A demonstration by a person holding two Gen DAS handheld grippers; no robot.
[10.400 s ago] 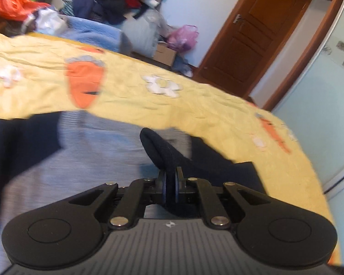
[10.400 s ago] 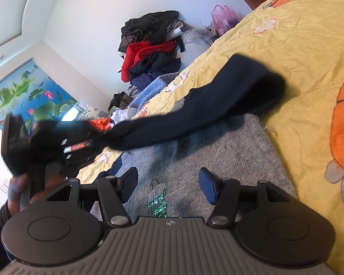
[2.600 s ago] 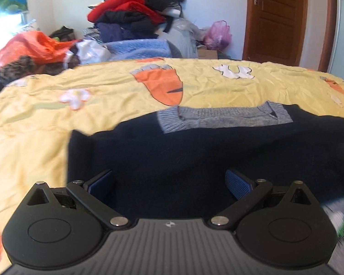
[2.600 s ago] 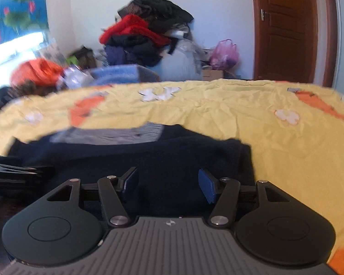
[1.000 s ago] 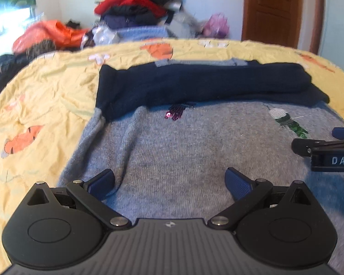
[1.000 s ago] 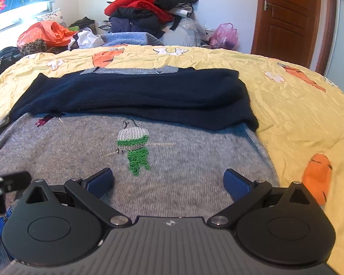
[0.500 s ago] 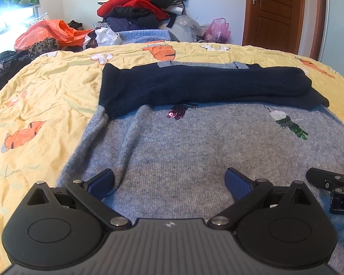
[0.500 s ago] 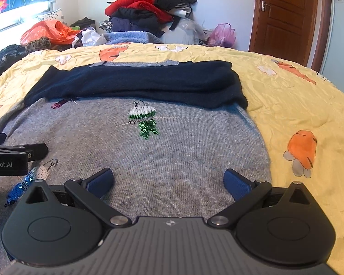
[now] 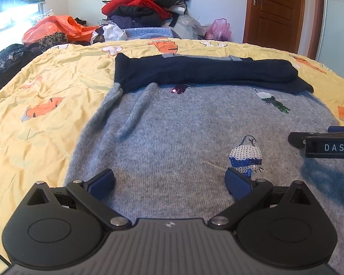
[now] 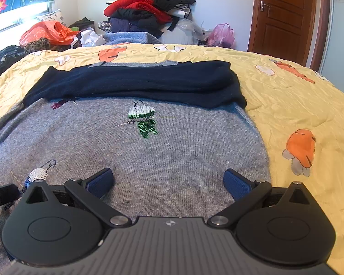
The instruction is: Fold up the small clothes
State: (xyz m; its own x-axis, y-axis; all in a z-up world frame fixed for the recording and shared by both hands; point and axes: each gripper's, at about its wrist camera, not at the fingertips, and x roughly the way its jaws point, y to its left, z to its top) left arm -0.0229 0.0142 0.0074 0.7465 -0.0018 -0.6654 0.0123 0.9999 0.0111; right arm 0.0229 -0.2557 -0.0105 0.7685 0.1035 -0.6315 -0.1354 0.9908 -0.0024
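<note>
Lying flat on the bed [image 9: 57, 80], the grey sweater [image 9: 183, 133] had both navy sleeves [image 9: 206, 71] folded across its top, just below the collar. Half a second before, the view of each camera reached less far over the hem, and ten seconds before the left tool was pinching a sleeve in the air; now both tools were empty and had come lower and nearer to the bottom edge. The left tool [image 9: 169, 181] was spread wide above the cloth, and the right tool [image 10: 168, 181] was spread as well, beside it to the right. I judge the sleeve step finished and the next one to be gripping the hem and folding the body up toward the collar. The sequin birds [image 10: 142, 119] may catch there.
</note>
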